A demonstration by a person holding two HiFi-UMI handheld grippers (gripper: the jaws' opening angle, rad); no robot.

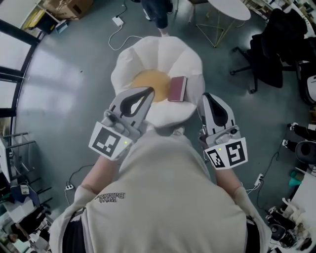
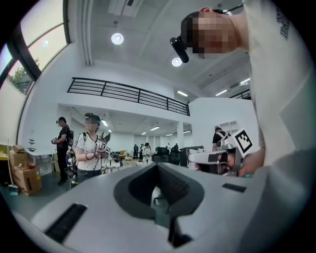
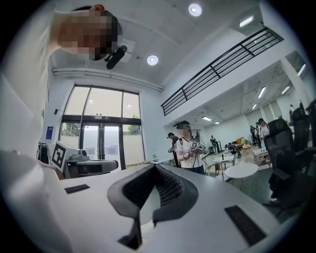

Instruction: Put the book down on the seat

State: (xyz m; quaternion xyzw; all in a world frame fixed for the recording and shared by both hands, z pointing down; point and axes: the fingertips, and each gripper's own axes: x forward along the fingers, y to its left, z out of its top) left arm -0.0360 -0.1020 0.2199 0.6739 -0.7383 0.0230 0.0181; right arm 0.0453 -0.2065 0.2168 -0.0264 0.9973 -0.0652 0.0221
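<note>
A dark red book [image 1: 177,89] lies flat on the white, petal-shaped seat [image 1: 133,57], just right of its yellow centre [image 1: 150,81]. Both grippers are held up close to my chest, near the seat's front edge. My left gripper [image 1: 147,92] points at the yellow centre, left of the book, with its jaws together and nothing in them. The right gripper [image 1: 207,97] sits just right of the book, jaws also together and empty. In both gripper views the jaws [image 2: 158,166] [image 3: 155,167] point up into the room, closed, with no object between them.
A black office chair [image 1: 269,54] stands at the right and a white round table [image 1: 227,7] at the top. A white cable [image 1: 121,34] runs over the grey floor behind the seat. A person's legs [image 1: 158,12] stand beyond it. Cardboard boxes [image 1: 69,6] are at top left.
</note>
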